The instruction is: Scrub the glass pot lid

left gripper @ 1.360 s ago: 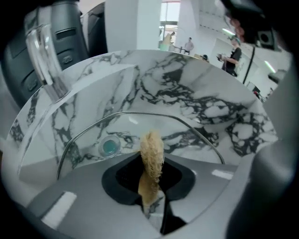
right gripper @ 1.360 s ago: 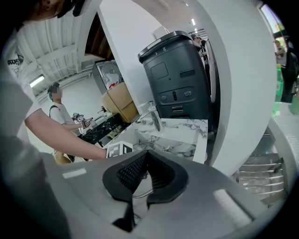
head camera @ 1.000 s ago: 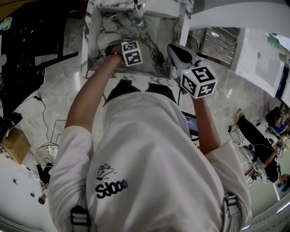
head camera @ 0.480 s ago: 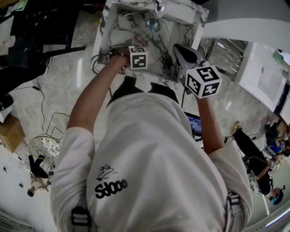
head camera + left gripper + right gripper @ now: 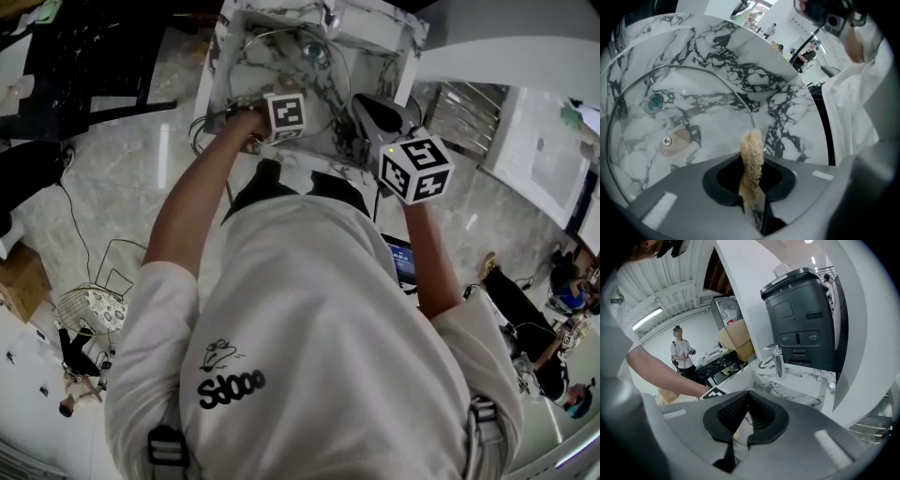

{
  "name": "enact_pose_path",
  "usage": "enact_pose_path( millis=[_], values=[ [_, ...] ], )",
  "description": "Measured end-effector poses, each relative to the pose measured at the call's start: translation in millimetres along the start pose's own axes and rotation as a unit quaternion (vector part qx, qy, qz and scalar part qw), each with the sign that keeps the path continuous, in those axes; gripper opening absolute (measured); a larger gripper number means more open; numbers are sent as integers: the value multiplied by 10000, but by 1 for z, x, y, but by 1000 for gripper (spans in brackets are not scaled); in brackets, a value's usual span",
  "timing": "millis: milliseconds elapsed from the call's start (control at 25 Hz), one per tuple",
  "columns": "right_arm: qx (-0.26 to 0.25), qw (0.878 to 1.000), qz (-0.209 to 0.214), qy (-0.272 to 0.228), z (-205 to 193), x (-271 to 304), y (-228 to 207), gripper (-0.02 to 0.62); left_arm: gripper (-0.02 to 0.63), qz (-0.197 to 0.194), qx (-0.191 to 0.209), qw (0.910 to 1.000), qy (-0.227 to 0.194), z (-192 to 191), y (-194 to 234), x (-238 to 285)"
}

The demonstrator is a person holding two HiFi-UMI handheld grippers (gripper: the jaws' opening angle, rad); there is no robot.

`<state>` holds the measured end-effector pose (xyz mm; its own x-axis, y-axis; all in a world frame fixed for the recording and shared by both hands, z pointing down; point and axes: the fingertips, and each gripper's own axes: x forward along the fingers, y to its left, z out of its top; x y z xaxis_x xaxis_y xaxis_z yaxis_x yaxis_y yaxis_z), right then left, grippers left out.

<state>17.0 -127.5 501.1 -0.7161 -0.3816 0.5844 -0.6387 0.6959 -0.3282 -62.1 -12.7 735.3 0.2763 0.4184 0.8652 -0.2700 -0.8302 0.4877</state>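
The glass pot lid (image 5: 705, 101) lies in the marble sink (image 5: 217, 70), its steel rim arcing round the basin and its tan knob (image 5: 677, 140) showing through the glass. My left gripper (image 5: 750, 164) is shut on a beige fibrous scrubber (image 5: 752, 140) that sticks out over the lid's near rim. In the head view the left gripper (image 5: 281, 120) is low in the sink over the lid (image 5: 300, 70). My right gripper (image 5: 747, 394) is shut with nothing clearly between its pads. It hangs higher, by the sink's right wall (image 5: 373, 111).
A teal drain (image 5: 655, 101) shows through the glass. A chrome faucet (image 5: 778, 364) stands at the sink's far edge, and a black machine (image 5: 799, 324) sits on the counter behind it. Cables and a wire basket (image 5: 89, 309) lie on the floor at the left.
The head camera has shifted, so the sink sits further right in the picture. My left gripper has slid a little across the lid with the scrubber. The right gripper has hardly moved.
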Motion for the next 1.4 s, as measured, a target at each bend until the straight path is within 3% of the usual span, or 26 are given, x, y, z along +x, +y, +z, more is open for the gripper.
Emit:
enact_pose_path(
  millis=[320, 480, 640, 760, 880, 1000, 1160, 1240, 1400],
  values=[
    [152, 9997, -207, 35, -14, -16, -10, 3, 59, -1191, -595, 9907, -265, 21, -12, 0],
    [221, 9992, -320, -19, -17, -24, -14, 3, 55, -1466, -937, 9805, -911, 45, -9, -11],
    [308, 9987, -389, -100, -16, -36, -22, 3, 55, -1243, -1126, 9724, -1620, 66, -1, -25],
    [318, 9985, -412, -151, -13, -45, -28, 3, 57, -887, -1264, 9591, -2375, 85, 5, -47],
    [258, 9977, -541, -324, -1, -52, -35, 3, 57, -345, -1086, 9460, -3036, 99, 11, -80],
    [160, 9962, -649, -560, 16, -58, -39, 3, 58, 319, -1001, 9246, -3662, 104, 17, -120],
    [41, 9931, -781, -876, 40, -65, -46, 3, 58, 1072, -1223, 8751, -4557, 98, 23, -185],
    [-24, 9914, -824, -1011, 54, -68, -48, 3, 58, 1453, -1252, 8558, -4804, 91, 25, -214],
    [-233, 9882, -878, -1231, 82, -74, -45, 3, 60, 2296, -1148, 8289, -4970, 74, 26, -266]
  ],
)
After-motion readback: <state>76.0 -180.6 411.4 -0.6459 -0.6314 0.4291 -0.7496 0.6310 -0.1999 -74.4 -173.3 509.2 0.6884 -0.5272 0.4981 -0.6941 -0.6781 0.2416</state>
